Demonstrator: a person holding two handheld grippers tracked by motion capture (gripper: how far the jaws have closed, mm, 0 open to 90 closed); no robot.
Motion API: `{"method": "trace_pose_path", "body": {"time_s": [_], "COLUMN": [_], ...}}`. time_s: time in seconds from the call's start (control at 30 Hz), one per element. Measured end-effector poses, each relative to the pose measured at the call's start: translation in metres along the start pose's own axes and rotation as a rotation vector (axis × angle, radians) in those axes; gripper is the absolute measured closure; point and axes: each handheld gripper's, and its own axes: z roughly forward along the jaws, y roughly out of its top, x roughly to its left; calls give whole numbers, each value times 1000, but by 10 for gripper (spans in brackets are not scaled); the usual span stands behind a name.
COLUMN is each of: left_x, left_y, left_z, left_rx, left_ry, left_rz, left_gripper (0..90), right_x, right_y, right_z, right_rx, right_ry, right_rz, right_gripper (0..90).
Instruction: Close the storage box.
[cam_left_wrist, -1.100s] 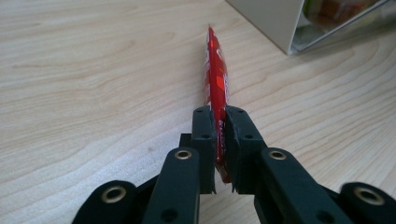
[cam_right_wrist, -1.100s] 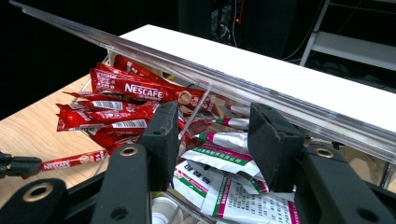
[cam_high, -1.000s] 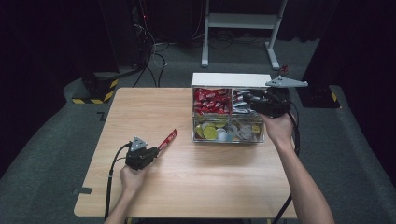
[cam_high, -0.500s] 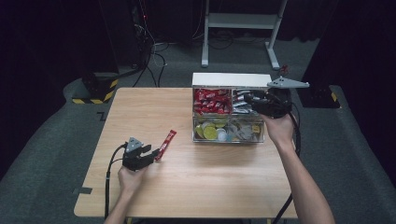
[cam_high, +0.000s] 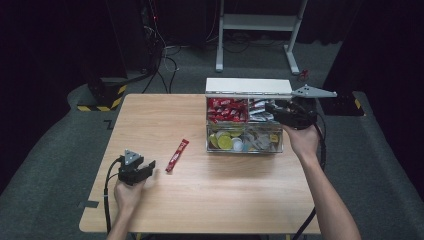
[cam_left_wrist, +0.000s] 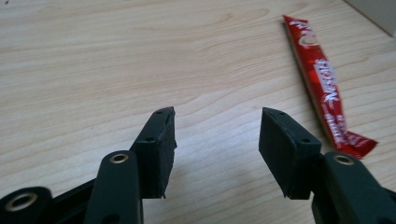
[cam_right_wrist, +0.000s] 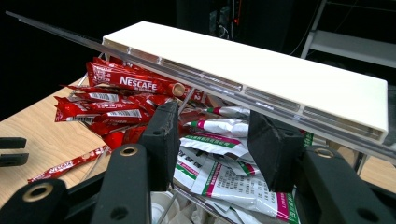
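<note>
The left gripper (cam_high: 148, 165) is sitting low over the table (cam_high: 225, 200) near its front left. Its jaws have just been opening and are standing spread with bare wood between them. In the left gripper view they are clear of the sachet (cam_left_wrist: 322, 79). The red sachet (cam_high: 177, 155) is lying flat on the table, just right of that gripper and apart from it, and well left of the box (cam_high: 245, 142).

The right gripper (cam_high: 272, 109) is hovering at the box's back right compartment, under the open white lid (cam_high: 248, 85). In the right gripper view its jaws are standing apart over the white-and-green packets (cam_right_wrist: 224, 175), with the lid's clear edge running across just above them. Whether the pads are pressing on anything, I cannot tell. Red sachets (cam_right_wrist: 116, 98) are piling in the back left compartment. The front compartments are holding yellow and pale round items (cam_high: 225, 141), seen through the clear wall in the high view. A single red sachet (cam_right_wrist: 65, 165) is lying on the wood left of the box.
</note>
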Motion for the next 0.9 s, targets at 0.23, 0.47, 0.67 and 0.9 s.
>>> {"method": "trace_pose_path", "body": {"time_s": [0.23,0.47,0.67,0.9], "left_x": [4,1,1,0], "left_y": [-6,-5,-5,-5], "left_z": [5,6,6,7], "left_rx": [48,55,55,56], "left_ry": [12,22,22,22], "left_rz": [3,27,23,27], "left_gripper": [440,394,370,351], "right_x": [0,0,-1,-2], "right_y": [-4,-12,-21,-28], "right_z": [-1,-3,-6,-8], "right_rx": [4,0,-5,11], "right_ry": [-1,9,21,11], "right_rz": [-2,5,7,5], "right_gripper": [531,531,531,529]}}
